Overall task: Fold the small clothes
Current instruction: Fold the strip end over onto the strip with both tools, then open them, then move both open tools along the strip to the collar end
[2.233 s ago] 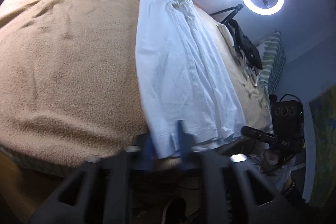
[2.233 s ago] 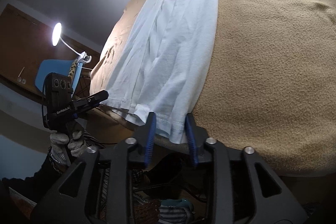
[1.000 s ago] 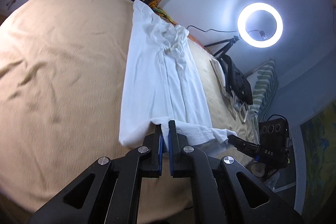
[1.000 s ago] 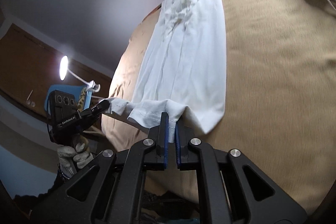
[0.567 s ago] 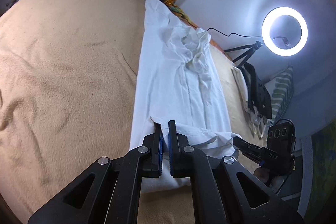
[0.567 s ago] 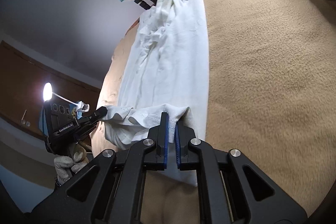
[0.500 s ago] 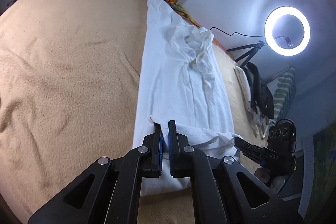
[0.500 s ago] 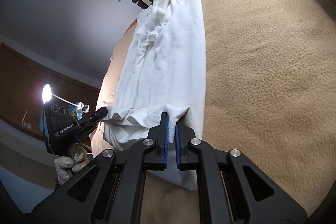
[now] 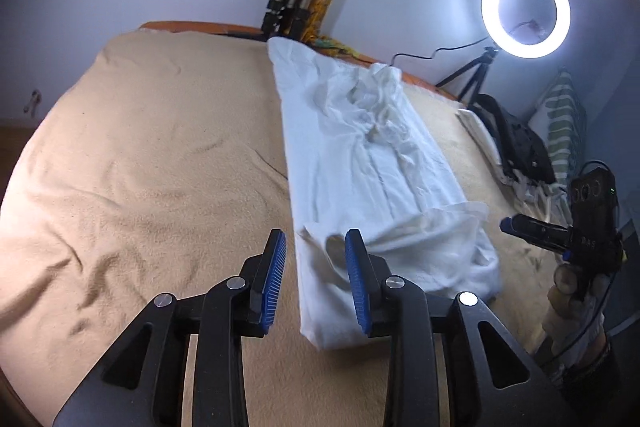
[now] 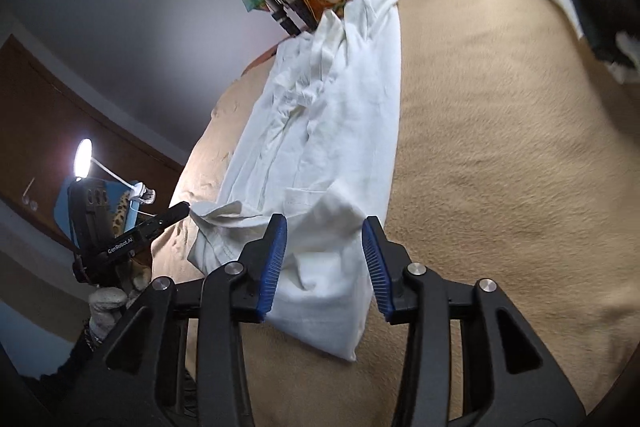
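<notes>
A white garment (image 9: 360,155) lies in a long narrow strip on the tan blanket (image 9: 160,155), its near end folded back on itself in a loose lump. It also shows in the right wrist view (image 10: 336,131). My left gripper (image 9: 315,259) is open and empty, its jaws just over the folded near end. My right gripper (image 10: 324,247) is open and empty over the other side of that fold. Each gripper shows in the other's view, the right one (image 9: 520,225) and the left one (image 10: 172,213), beside the fold.
The tan blanket (image 10: 500,167) covers the whole bed. A lit ring light (image 9: 526,15) on a tripod stands at the far right. Dark bags and a striped pillow (image 9: 560,131) lie on the bed's right side. Folded tripods (image 9: 292,11) lean at the headboard.
Both grippers, shut on the garment's near hem earlier, carried it forward over the strip and have now opened and let it drop. The hem lies folded on the garment.
</notes>
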`<state>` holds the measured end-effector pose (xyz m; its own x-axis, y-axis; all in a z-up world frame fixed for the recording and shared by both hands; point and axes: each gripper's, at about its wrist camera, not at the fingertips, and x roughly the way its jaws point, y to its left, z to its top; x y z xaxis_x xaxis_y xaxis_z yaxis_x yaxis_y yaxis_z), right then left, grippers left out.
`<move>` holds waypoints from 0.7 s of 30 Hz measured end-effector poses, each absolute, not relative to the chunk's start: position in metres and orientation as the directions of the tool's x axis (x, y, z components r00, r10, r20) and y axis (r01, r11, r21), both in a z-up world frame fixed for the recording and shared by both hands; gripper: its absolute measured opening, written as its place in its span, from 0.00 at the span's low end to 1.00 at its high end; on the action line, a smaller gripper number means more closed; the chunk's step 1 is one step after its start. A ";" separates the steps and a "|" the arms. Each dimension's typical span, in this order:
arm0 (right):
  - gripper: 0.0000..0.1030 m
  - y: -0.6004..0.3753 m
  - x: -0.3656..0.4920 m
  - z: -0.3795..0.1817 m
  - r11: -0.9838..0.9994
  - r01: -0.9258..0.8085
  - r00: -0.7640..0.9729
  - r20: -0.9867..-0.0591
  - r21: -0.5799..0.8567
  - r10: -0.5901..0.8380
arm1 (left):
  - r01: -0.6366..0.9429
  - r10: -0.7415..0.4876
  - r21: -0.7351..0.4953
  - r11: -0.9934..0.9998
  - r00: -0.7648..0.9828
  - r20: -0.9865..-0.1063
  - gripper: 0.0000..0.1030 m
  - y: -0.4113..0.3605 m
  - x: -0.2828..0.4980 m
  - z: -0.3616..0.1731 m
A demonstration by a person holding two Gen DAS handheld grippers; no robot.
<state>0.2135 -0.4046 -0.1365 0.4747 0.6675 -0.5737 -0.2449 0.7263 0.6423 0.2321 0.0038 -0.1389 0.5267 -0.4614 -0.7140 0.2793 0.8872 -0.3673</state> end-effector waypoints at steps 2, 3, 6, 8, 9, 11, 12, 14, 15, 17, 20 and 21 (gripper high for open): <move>0.40 -0.402 0.206 -0.132 0.717 -0.288 0.454 -0.569 0.635 0.686 | 0.324 -0.480 -0.357 0.876 0.514 -0.711 0.28 0.000 0.222 -0.136; 0.39 -0.397 0.202 -0.130 0.726 -0.315 0.439 -0.585 0.610 0.682 | 0.340 -0.482 -0.347 0.874 0.512 -0.711 0.28 -0.002 0.218 -0.136; 0.29 -0.378 0.193 -0.134 0.743 -0.380 0.395 -0.630 0.551 0.669 | 0.375 -0.499 -0.348 0.859 0.462 -0.734 0.28 -0.016 0.213 -0.146; 0.28 -0.365 0.190 -0.143 0.750 -0.407 0.365 -0.660 0.522 0.657 | 0.392 -0.493 -0.335 0.857 0.432 -0.755 0.28 -0.026 0.213 -0.154; 0.28 -0.359 0.190 -0.147 0.757 -0.419 0.355 -0.677 0.501 0.645 | 0.397 -0.480 -0.319 0.861 0.424 -0.768 0.28 -0.031 0.214 -0.157; 0.28 -0.349 0.191 -0.152 0.762 -0.438 0.341 -0.696 0.478 0.632 | 0.400 -0.473 -0.313 0.862 0.411 -0.779 0.28 -0.037 0.217 -0.162; 0.28 -0.345 0.194 -0.155 0.762 -0.443 0.336 -0.700 0.473 0.630 | 0.395 -0.472 -0.316 0.862 0.405 -0.783 0.28 -0.038 0.220 -0.165; 0.28 -0.341 0.199 -0.157 0.760 -0.448 0.334 -0.700 0.472 0.632 | 0.388 -0.474 -0.324 0.863 0.397 -0.786 0.28 -0.040 0.227 -0.169; 0.28 -0.339 0.203 -0.157 0.758 -0.448 0.336 -0.697 0.474 0.634 | 0.382 -0.479 -0.334 0.862 0.394 -0.785 0.28 -0.041 0.231 -0.171; 0.28 -0.339 0.211 -0.158 0.760 -0.441 0.345 -0.692 0.477 0.634 | 0.372 -0.489 -0.352 0.859 0.393 -0.779 0.28 -0.042 0.239 -0.173; 0.28 -0.340 0.227 -0.159 0.784 -0.410 0.385 -0.690 0.467 0.612 | 0.342 -0.468 -0.342 0.875 0.424 -0.775 0.28 -0.042 0.254 -0.175; 0.28 -0.342 0.232 -0.158 0.802 -0.389 0.412 -0.694 0.453 0.591 | 0.328 -0.454 -0.332 0.884 0.438 -0.776 0.28 -0.042 0.260 -0.175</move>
<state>0.2324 -0.3417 -0.1581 0.4115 0.5913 -0.6936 -0.3893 0.8021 0.4529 0.2597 -0.0422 -0.1748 0.4381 -0.4542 -0.7758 0.3281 0.8842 -0.3324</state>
